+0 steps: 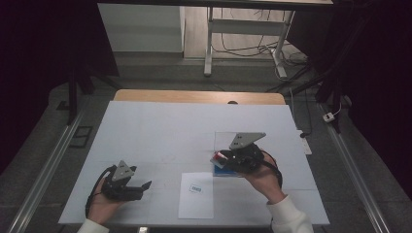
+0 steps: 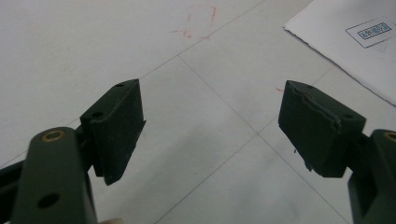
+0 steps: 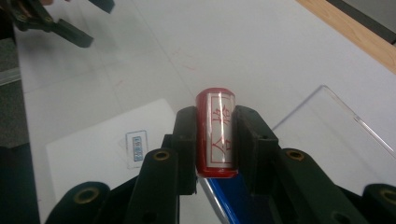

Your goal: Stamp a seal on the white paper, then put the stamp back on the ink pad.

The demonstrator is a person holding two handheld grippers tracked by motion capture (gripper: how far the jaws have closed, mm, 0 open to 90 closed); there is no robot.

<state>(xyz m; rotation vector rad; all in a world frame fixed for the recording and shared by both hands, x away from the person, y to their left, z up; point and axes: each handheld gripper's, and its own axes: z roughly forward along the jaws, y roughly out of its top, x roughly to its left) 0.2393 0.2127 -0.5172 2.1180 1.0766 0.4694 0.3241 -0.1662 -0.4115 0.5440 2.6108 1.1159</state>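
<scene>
the right gripper [image 3: 215, 140] is clamped on a red stamp [image 3: 216, 135], a short block with a silvery face bearing red characters. its 2 black jaws press the stamp from either side, and the stamp stands up between them with its top end clear of the jaw tips. in the high view the right gripper [image 1: 228, 159] sits at the right half of the white table [image 1: 160, 126], held in the person's right hand [image 1: 265, 177], with the stamp [image 1: 219, 157] poking out toward the left. just under the gripper lies a blue object [image 3: 233, 193], partly hidden by the jaws; what it is cannot be told. a clear plastic sheet [image 3: 336, 126] lies flat on the table just beyond it.

the left gripper [image 2: 210, 126] has its jaws wide apart with nothing between them, only bare table below. in the high view it [image 1: 141, 187] rests low at the table's left front, in the person's left hand [image 1: 104, 199], well apart from the stamp.

between the 2 grippers, near the front edge, lies a white paper [image 1: 196, 195] with a small blue-printed label [image 1: 196, 189] on it. the paper's corner and label [image 2: 371, 31] also show at the upper right of the left gripper view. faint red marks [image 2: 198, 21] are drawn on the table farther out.
</scene>
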